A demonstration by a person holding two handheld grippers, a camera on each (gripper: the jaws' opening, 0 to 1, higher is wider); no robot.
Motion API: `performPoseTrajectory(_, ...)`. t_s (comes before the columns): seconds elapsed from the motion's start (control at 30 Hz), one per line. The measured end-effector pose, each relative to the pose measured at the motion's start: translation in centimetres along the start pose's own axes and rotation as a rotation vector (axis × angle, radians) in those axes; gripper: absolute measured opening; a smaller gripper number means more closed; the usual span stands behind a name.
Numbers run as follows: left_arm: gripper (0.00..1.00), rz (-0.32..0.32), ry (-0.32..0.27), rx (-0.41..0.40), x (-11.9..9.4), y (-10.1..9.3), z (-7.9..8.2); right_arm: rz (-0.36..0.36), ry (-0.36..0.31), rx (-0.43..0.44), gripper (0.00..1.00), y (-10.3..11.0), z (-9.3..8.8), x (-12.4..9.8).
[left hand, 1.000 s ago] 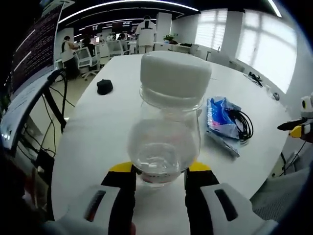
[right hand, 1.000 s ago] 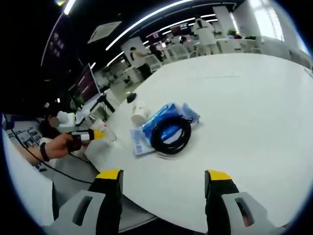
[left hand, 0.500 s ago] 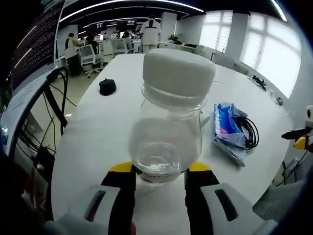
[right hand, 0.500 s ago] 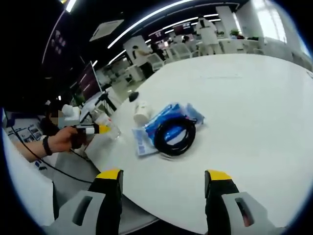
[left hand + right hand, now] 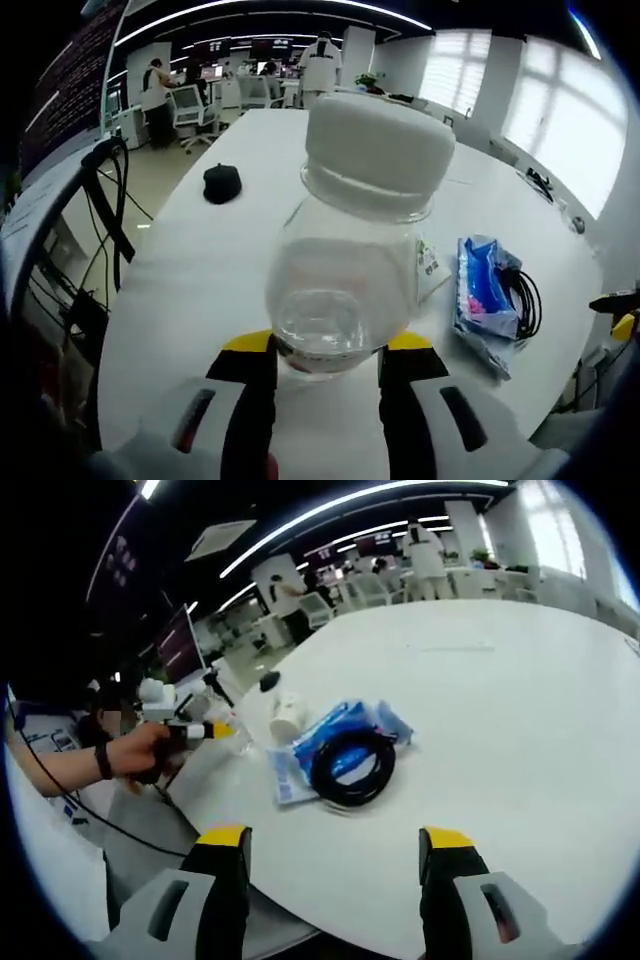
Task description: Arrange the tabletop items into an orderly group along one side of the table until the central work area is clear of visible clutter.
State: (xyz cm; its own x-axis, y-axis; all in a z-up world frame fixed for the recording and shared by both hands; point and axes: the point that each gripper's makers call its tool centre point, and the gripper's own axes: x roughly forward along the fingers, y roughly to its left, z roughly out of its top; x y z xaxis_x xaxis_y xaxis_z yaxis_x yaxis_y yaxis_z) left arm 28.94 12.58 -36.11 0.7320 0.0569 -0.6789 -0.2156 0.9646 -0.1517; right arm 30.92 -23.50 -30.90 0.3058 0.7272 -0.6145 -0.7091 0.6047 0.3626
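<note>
Your left tool (image 5: 325,350) pinches the clear white-capped jar (image 5: 350,265) | your right tool (image 5: 335,845) hangs spread, facing the coiled black cable (image 5: 352,766) atop the blue packet (image 5: 340,725) on the bench (image 5: 500,710)

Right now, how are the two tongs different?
The left tongs are shut on a clear bottle with a white cap, while the right tongs are open and hold nothing. The left tongs sit by the table's edge; the right hang off it. Both have yellow tips.

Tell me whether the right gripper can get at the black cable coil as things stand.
Probably yes. The right gripper is open and empty, and the cable coil lies on the blue packet straight ahead with only bare table between.
</note>
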Motion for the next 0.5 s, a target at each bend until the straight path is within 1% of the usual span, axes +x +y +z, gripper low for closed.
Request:
performPoseTrajectory(0.07,0.39,-0.005,-0.003,-0.008,0.0,-0.3,0.0,-0.002,0.0,0.001,0.69,0.2,0.0,0.0)
performPoseTrajectory(0.1,0.39,-0.008,-0.004,-0.013,0.5,0.0,0.4,-0.004,0.0,0.0,0.69,0.4,0.0,0.0)
performPoseTrajectory(0.2,0.4,-0.018,0.001,-0.039,0.9,0.0,0.7,-0.005,-0.01,0.0,0.69,0.8,0.3,-0.3)
performPoseTrajectory(0.23,0.41,-0.022,0.0,-0.048,1.5,0.2,0.9,-0.008,-0.011,0.001,0.69,0.9,0.3,-0.3)
performPoseTrajectory(0.33,0.4,-0.029,0.006,-0.054,2.2,0.5,1.2,-0.017,-0.013,0.004,0.69,0.6,-0.2,-0.3)
performPoseTrajectory(0.37,0.4,-0.031,0.007,-0.06,2.2,0.3,1.2,-0.02,-0.014,0.004,0.69,0.6,-0.2,-0.3)
performPoseTrajectory(0.5,0.4,-0.045,0.006,-0.052,2.8,0.1,1.6,-0.038,-0.016,0.007,0.69,1.1,-0.7,-0.9)
